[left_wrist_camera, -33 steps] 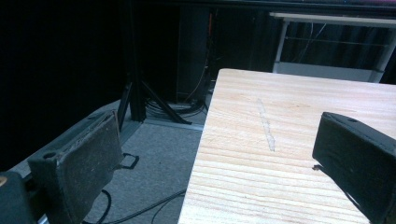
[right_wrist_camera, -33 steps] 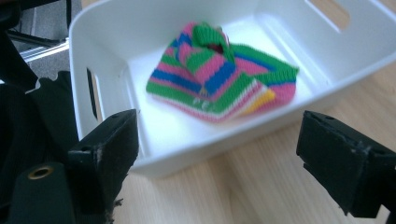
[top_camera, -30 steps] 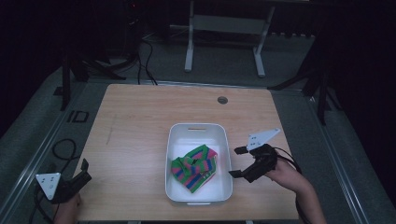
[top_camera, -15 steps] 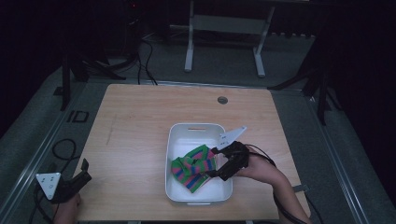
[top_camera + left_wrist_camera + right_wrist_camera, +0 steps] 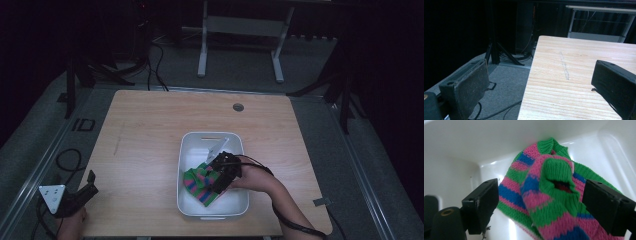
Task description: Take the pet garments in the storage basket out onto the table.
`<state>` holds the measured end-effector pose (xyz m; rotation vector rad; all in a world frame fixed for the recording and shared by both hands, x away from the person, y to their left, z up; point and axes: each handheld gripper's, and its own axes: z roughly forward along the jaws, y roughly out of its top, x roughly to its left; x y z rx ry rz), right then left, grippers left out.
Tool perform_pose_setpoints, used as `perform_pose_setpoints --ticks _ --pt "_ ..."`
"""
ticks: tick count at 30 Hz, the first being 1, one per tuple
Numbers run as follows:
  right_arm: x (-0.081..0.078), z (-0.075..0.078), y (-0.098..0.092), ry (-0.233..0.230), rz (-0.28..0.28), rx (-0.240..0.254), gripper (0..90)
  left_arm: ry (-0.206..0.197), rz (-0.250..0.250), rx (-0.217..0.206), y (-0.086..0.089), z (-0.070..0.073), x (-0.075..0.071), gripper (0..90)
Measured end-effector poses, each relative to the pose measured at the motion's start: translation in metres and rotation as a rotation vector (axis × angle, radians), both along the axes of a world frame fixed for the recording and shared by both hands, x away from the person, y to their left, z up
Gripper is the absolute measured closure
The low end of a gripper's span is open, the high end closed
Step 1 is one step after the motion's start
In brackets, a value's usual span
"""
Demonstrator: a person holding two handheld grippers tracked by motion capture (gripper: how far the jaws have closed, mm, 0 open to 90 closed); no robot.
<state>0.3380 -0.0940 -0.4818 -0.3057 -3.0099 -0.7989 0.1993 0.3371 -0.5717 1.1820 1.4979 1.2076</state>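
Observation:
A knitted piece striped green, pink and blue point(image 5: 199, 181) lies crumpled in a white tub point(image 5: 189, 144) on the wooden table. My right gripper point(image 5: 218, 176) reaches into the tub from the right and hovers over the knit. In the right gripper view its jaws stand open on either side of the raised knit fold point(image 5: 554, 182), gripping nothing. My left gripper point(image 5: 80, 192) is held off the table's front left corner, open and empty. In the left gripper view its jaws frame the table's left edge point(image 5: 529, 82).
A round grommet point(image 5: 238, 107) sits in the table near its far edge. Cables point(image 5: 65, 160) lie on the floor at the left. A metal frame stand point(image 5: 240, 30) rises behind the table. Bare wood point(image 5: 135, 145) spreads left of the tub.
My right gripper has moved left from beside the tub's right wall into the tub, over the striped knit. The left gripper has stayed where it was.

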Motion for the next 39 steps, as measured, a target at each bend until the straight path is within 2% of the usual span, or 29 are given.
perform_pose_setpoints --ticks 11,16,18,19,21,23,24,25,26,27,28,30,39 --pt "-0.002 -0.024 0.039 0.018 0.012 -0.131 13.1 0.002 -0.005 -0.01 0.001 0.0 0.0 1.8" --pt "-0.006 -0.04 0.047 -0.021 0.017 -0.234 14.8 0.002 -0.007 -0.011 0.001 0.0 0.0 1.8" --pt "-0.006 -0.045 0.049 -0.023 0.015 -0.249 15.0 0.003 -0.007 -0.011 0.001 0.0 0.0 1.8" --pt "-0.006 -0.046 0.049 -0.023 0.012 -0.245 16.5 0.002 -0.006 -0.011 0.001 0.0 0.0 1.8" --pt "-0.007 -0.044 0.049 -0.027 0.006 -0.238 26.7 0.002 -0.006 -0.01 0.001 0.0 0.0 1.8" --pt "-0.009 -0.04 0.048 -0.033 0.009 -0.22 53.6 0.002 -0.005 -0.009 0.001 0.0 0.0 1.8" --pt "-0.009 -0.04 0.048 -0.033 0.009 -0.22 53.6 0.002 -0.005 -0.009 0.001 0.0 0.0 1.8" --pt "-0.01 -0.039 0.048 -0.043 0.011 -0.22 60.0 0.002 -0.004 -0.009 0.001 0.0 0.0 1.8" --pt "-0.012 -0.036 0.047 -0.076 0.027 -0.222 64.2 0.002 -0.003 -0.01 0.001 0.0 0.0 1.8" --pt "-0.013 -0.035 0.045 -0.084 0.043 -0.219 65.1 0.003 -0.003 -0.01 0.001 0.0 0.0 1.8" --pt "-0.012 -0.032 0.043 -0.097 0.038 -0.207 66.2 0.002 -0.002 -0.011 0.001 0.0 0.0 1.8" --pt "-0.01 -0.024 0.037 -0.094 0.021 -0.181 66.7 0.003 -0.003 -0.011 0.001 0.0 0.0 1.8" --pt "-0.006 0.023 0.015 -0.141 -0.011 -0.08 66.8 0.003 -0.002 -0.01 0.001 0.0 0.0 1.8"
